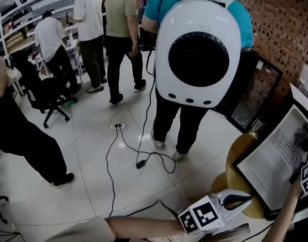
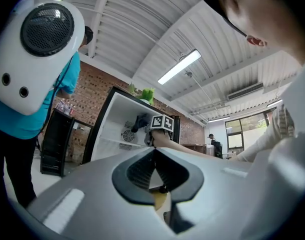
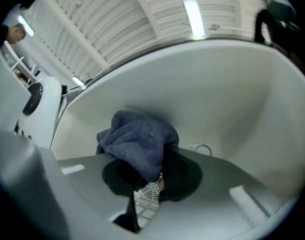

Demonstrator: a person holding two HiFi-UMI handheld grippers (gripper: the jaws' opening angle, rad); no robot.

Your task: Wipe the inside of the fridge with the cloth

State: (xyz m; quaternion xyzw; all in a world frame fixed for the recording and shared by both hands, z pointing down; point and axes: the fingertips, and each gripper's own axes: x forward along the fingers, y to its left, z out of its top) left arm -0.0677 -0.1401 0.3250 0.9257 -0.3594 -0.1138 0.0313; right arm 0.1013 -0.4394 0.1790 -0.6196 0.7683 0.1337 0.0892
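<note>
The small fridge (image 1: 273, 161) stands open at the right of the head view, its inside white, with a round fan grille (image 1: 298, 137) on the back wall. My right gripper (image 3: 150, 178) is shut on a crumpled blue-grey cloth (image 3: 138, 143), which bunches up over the jaws against the fridge's white inner wall (image 3: 207, 94). In the left gripper view the cloth (image 2: 140, 121) shows dark inside the fridge (image 2: 116, 129), beside the right gripper's marker cube (image 2: 162, 123). My left gripper (image 2: 155, 170) is shut and holds nothing; it hangs outside the fridge (image 1: 237, 200), pointing toward it.
A person in a teal shirt with a white domed backpack (image 1: 198, 59) stands close by, left of the fridge. A black cabinet (image 1: 251, 96) stands against the brick wall. Cables (image 1: 140, 161) and a power strip (image 1: 118, 126) lie on the floor. A round wooden stool (image 1: 241, 158) stands under the fridge.
</note>
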